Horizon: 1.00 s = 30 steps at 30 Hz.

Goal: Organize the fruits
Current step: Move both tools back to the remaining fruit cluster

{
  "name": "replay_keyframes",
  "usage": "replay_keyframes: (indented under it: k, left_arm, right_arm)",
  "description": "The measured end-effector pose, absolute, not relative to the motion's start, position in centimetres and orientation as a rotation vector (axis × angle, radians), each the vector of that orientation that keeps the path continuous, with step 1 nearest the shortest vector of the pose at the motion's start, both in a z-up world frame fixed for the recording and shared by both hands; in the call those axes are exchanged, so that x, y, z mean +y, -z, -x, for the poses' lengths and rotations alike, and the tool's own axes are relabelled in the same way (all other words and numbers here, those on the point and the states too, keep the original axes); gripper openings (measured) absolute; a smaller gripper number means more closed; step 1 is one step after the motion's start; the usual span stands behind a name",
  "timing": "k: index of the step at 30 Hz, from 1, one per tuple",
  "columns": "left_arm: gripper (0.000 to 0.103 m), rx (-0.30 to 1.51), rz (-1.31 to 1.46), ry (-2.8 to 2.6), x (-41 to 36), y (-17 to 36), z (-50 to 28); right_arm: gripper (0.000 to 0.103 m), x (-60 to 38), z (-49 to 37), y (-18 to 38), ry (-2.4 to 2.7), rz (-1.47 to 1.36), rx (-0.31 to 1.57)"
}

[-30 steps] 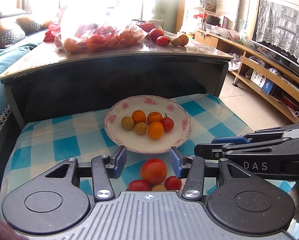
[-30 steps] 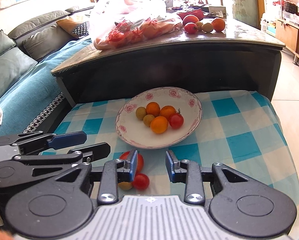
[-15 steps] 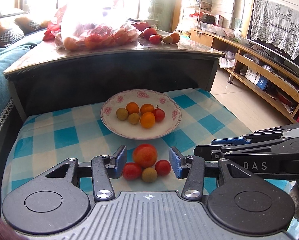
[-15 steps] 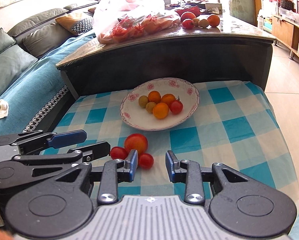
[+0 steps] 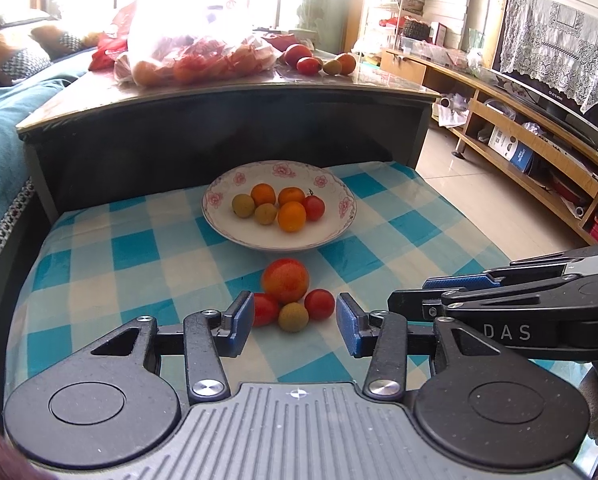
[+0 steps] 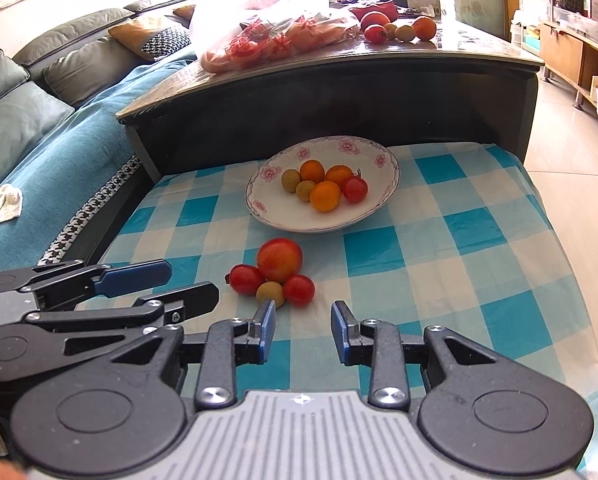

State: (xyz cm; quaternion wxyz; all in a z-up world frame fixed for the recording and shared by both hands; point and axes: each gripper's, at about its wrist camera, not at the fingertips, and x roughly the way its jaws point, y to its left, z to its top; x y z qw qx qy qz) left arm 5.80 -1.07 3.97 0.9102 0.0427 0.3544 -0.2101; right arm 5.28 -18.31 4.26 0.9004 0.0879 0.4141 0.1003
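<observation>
Both grippers, left (image 5: 295, 322) and right (image 6: 303, 330), have drawn back, fingers spread and empty; four loose fruits (image 5: 286, 280) lie between them and the plate (image 5: 339, 224).

A blue-and-white checked cloth (image 5: 147, 264) carries a floral-rimmed white plate (image 5: 331, 236) toward its far edge, with four loose fruits (image 5: 286, 280) just nearer.

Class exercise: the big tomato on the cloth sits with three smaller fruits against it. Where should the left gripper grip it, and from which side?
Grip the big tomato across its widest middle, from above. Smaller fruits crowd its near side, and the plate lies beyond. The left gripper is open; so a level approach would likely scatter the cluster.
</observation>
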Motion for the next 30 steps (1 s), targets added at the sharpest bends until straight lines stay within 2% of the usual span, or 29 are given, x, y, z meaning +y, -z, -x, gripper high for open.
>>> replay_keyframes:
  k: [19,22,27,30]
  left_arm:
    - [0.053,0.775,-0.133,0.428,-1.2,-2.3,-4.1]
    - [0.055,0.784,-0.124,0.427,-1.0,-2.1,-4.4]
    - [0.063,0.782,-0.101,0.435,-0.8,-2.2,-4.9]
    - [0.064,0.792,-0.094,0.429,-0.7,-1.9,-5.3]
  right_arm:
    - [0.034,-18.2,-4.4,-1.6,-0.234,-0.196,0.931]
    - [0.034,-18.1,-5.0,-1.2,-0.243,-0.193,0.937]
    - [0.038,-18.3,-6.5,-0.8,-0.251,-0.182,0.929]
    - [0.041,-18.0,-7.5,-0.5,-0.263,-0.140,0.913]
